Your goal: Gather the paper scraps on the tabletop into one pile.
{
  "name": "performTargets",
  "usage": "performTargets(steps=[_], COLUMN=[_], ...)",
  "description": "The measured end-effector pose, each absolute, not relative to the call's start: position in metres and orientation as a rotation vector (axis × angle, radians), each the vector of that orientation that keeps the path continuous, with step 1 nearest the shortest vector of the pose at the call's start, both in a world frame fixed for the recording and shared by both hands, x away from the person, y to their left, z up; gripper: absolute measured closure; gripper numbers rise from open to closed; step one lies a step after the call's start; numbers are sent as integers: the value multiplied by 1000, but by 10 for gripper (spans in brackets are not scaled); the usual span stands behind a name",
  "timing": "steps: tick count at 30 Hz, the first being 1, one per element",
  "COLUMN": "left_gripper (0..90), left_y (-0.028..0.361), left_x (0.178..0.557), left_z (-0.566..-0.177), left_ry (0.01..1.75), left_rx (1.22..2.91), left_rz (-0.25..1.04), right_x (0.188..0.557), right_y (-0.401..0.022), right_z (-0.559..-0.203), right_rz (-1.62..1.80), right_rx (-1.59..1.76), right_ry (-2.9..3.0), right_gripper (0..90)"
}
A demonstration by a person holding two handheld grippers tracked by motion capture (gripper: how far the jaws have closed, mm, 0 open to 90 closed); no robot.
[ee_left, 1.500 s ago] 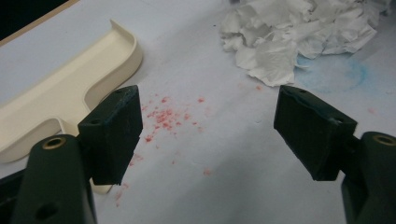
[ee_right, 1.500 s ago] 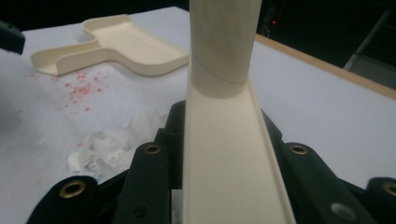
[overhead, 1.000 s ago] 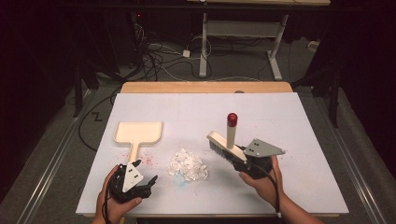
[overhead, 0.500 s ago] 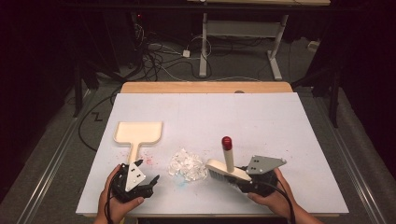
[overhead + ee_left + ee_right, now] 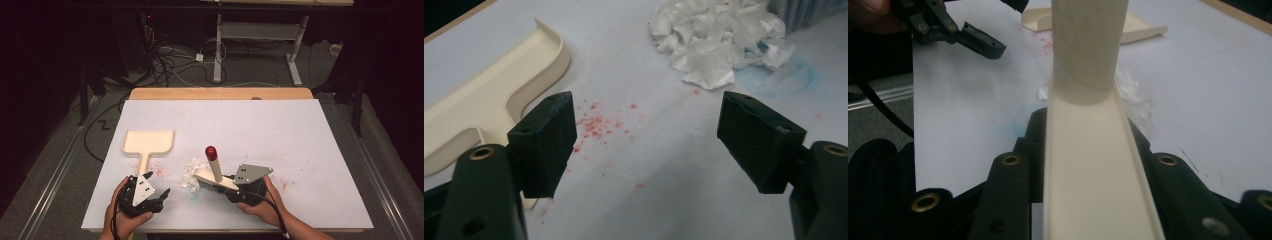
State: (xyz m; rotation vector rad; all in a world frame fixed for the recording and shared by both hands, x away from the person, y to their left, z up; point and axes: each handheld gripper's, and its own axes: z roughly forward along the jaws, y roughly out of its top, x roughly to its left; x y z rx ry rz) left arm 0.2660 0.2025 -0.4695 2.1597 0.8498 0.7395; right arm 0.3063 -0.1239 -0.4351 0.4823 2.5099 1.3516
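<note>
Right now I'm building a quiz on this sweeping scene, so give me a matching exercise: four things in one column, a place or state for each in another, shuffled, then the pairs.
Things:
1. dustpan
2. brush
3. paper scraps
4. left gripper

Places or states:
A. clamped in the right gripper
B. jaws open, holding nothing
C. lying flat on the table, handle toward the person
D. heaped between the dustpan and the brush

Pairs: 1-C, 2-A, 3-D, 4-B

Cream brush [image 5: 216, 178] against paper scraps [image 5: 191, 171] — dustpan [image 5: 148, 142] apart
</note>
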Motion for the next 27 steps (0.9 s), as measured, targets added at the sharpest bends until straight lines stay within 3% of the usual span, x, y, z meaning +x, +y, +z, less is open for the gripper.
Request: performTargets(steps=[17,27], left_gripper=[227,227], left_y=[200,202], left_x=[266,266], left_z=[-470,-470], left_ry=[853,882], left_rx=[2168,2162], left_rz=[743,736], right_x=[288,293], right_y=[-192,-221], right_z=[-387,-381], right_rz=[1392,1331], right_rx=[463,499], right_ry=[2451,2478], right_gripper=[679,678])
